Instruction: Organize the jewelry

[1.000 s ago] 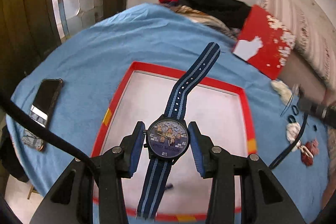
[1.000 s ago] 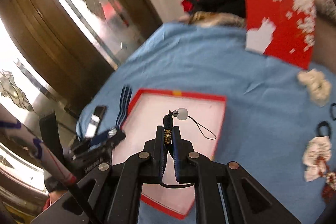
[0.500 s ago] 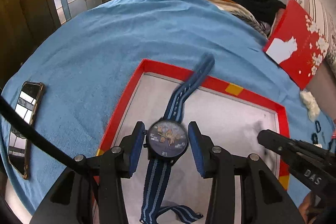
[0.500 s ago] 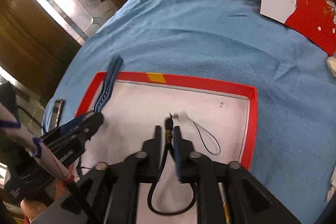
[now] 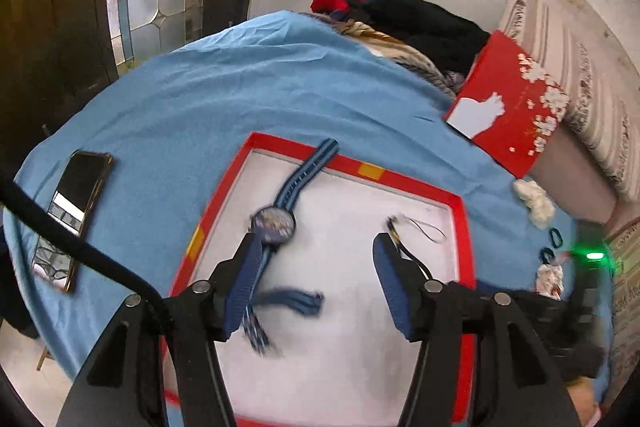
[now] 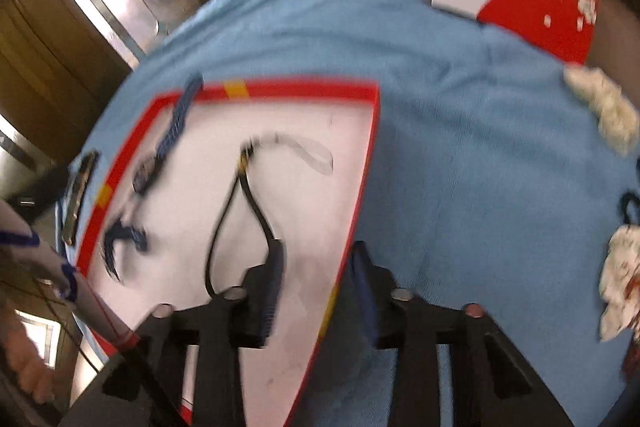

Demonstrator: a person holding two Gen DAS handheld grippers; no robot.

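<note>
A red-rimmed white tray (image 5: 416, 183) lies on the blue cloth. A blue striped watch (image 5: 274, 223) lies in its left part, one strap end over the far rim. A black cord charm (image 5: 416, 231) lies in its right part. My left gripper (image 5: 316, 263) is open and empty just behind the watch. In the right wrist view the tray (image 6: 304, 89) holds the watch (image 6: 150, 169) and the cord charm (image 6: 244, 187). My right gripper (image 6: 318, 273) is open and empty over the tray's right rim.
A phone (image 5: 74, 211) lies left of the tray. A red gift box (image 5: 516, 107) and a clothes pile (image 5: 404, 15) stand at the back. White scrunchies and small black bands (image 6: 618, 275) lie on the cloth right of the tray.
Both grippers have opened. The watch and the cord charm were let go and now lie in the tray. Both grippers have drawn back.
</note>
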